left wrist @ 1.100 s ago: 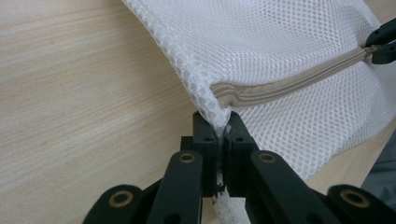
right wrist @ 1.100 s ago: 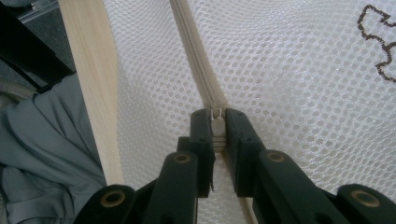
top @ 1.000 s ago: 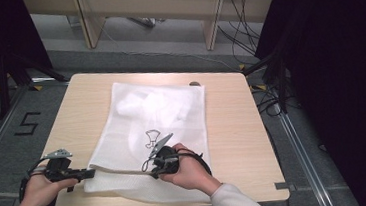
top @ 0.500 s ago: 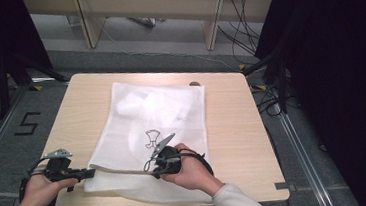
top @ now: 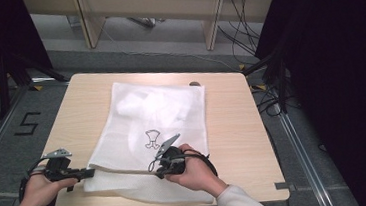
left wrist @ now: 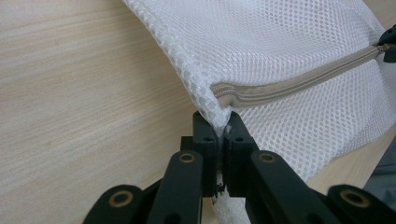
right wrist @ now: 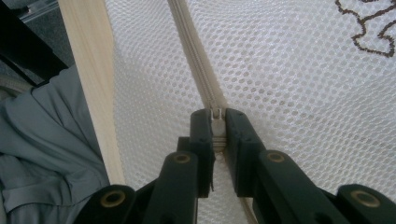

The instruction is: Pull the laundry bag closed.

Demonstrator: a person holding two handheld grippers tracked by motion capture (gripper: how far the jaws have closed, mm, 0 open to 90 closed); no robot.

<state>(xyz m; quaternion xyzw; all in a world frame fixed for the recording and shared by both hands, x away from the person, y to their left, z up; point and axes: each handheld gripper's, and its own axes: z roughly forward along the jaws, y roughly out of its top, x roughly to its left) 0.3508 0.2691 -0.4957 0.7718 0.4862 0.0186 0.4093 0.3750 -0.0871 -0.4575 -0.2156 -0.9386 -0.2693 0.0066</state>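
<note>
Little has shifted in the past second: left gripper (left wrist: 217, 140) stays clamped on the white mesh laundry bag's (top: 161, 110) corner at table's (top: 233, 123) 7 o'clock, while right gripper (right wrist: 216, 128) pinches the zipper pull (right wrist: 216, 113), zipper (left wrist: 299, 81) running left-right between them.

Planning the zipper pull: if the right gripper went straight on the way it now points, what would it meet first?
Likely the closed zipper of the mesh bag, running ahead of the right gripper; farther along, probably the left gripper pinching the bag's corner.

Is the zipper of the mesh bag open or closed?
Closed along its visible stretch: zipper teeth meet between left claw and right claw; beyond, cannot tell.
</note>
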